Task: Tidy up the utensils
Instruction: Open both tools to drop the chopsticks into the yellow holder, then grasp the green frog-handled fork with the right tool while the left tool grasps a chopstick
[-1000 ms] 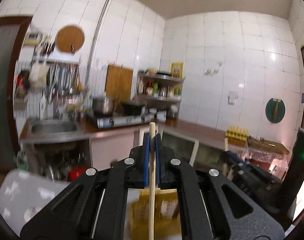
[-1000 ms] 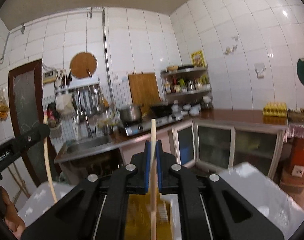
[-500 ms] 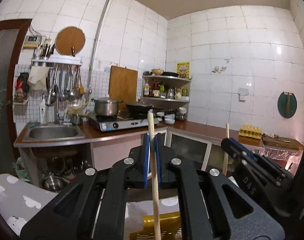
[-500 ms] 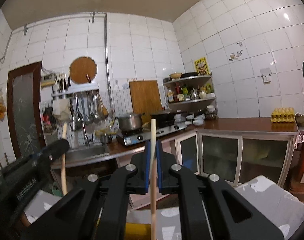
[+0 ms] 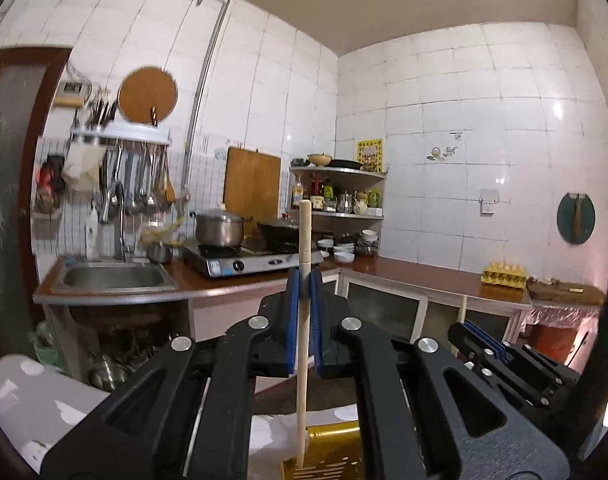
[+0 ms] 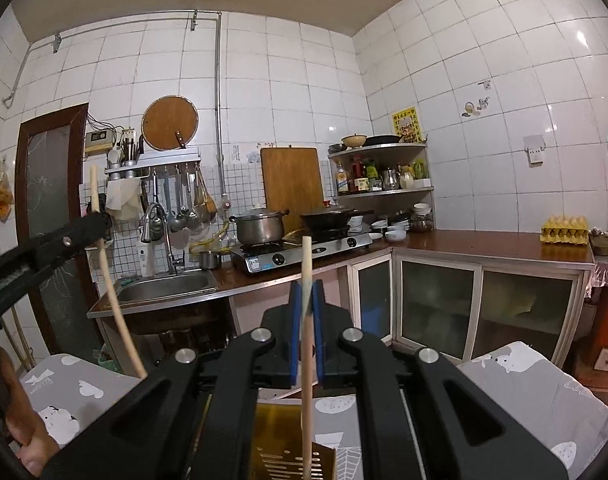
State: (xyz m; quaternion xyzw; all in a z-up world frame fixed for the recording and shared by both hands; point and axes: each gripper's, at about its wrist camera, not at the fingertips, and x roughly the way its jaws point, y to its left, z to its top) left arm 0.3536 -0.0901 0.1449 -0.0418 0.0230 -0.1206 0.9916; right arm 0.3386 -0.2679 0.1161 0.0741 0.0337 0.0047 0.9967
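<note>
My left gripper [image 5: 303,286] is shut on a pale wooden chopstick [image 5: 303,332] held upright; its lower tip hangs at a yellow slotted utensil holder [image 5: 328,456] below. My right gripper [image 6: 305,296] is shut on a second wooden chopstick [image 6: 306,360], also upright, over the same yellow holder [image 6: 280,444]. The right gripper [image 5: 504,356] shows at the lower right of the left wrist view. The left gripper [image 6: 64,240] and its chopstick [image 6: 108,280] show at the left of the right wrist view.
A grey patterned cloth [image 6: 536,388] covers the surface under the holder. Behind stand a counter with a sink [image 5: 112,278], a gas stove with a pot [image 5: 220,230], a corner shelf [image 6: 384,172] and an egg tray [image 6: 566,230].
Both grippers have tilted upward, still shut on their chopsticks. The yellow holder has dropped toward the bottom edge of both views. The right gripper's tips sit lower in the left view.
</note>
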